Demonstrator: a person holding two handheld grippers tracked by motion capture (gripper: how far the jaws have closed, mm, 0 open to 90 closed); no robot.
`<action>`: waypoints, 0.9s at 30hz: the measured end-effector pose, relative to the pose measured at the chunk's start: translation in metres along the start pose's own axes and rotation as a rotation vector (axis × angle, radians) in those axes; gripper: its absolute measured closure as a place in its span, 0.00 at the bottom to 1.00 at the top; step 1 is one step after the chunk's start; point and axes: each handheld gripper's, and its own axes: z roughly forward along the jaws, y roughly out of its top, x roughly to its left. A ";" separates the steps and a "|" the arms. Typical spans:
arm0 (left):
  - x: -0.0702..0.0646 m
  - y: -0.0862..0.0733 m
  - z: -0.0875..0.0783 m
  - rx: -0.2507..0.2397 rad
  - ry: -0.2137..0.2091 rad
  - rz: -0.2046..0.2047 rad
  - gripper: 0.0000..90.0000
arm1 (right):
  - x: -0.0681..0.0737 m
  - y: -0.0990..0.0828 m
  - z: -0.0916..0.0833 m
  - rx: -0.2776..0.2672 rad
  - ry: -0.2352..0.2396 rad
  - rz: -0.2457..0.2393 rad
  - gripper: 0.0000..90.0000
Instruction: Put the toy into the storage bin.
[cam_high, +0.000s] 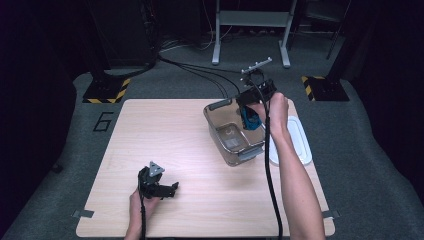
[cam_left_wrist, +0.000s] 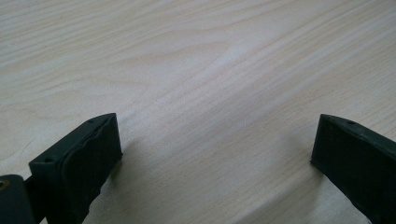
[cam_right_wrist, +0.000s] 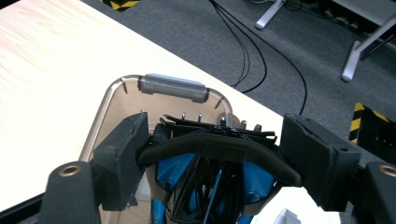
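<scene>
The pale wooden table (cam_high: 165, 145) carries a clear plastic box with grey latches (cam_high: 222, 131); over it the right gripper (cam_right_wrist: 212, 154) has its fingers clamped on what looks like a blue-and-black shoe (cam_right_wrist: 210, 186); the left gripper (cam_left_wrist: 212, 154) rests with fingers spread.

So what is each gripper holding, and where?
The right gripper clamps a blue-and-black shoe across its collar, over the clear container. The left gripper holds nothing.

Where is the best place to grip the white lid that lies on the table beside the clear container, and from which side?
Probably the white lid at its long outer edge, from the table's right side. It lies flat, its inner edge sits under the clear container, and the right gripper already holds the blue and black object.
</scene>
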 end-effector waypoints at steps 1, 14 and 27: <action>0.000 0.000 0.000 0.000 0.000 0.000 0.02 | 0.001 -0.001 0.002 0.000 0.005 -0.002 0.27; 0.000 0.000 0.000 0.000 0.001 -0.001 0.02 | 0.009 -0.010 0.019 0.035 0.037 -0.018 0.27; 0.000 0.000 0.000 0.000 0.001 -0.001 0.02 | 0.016 -0.021 0.035 0.068 0.061 -0.013 0.27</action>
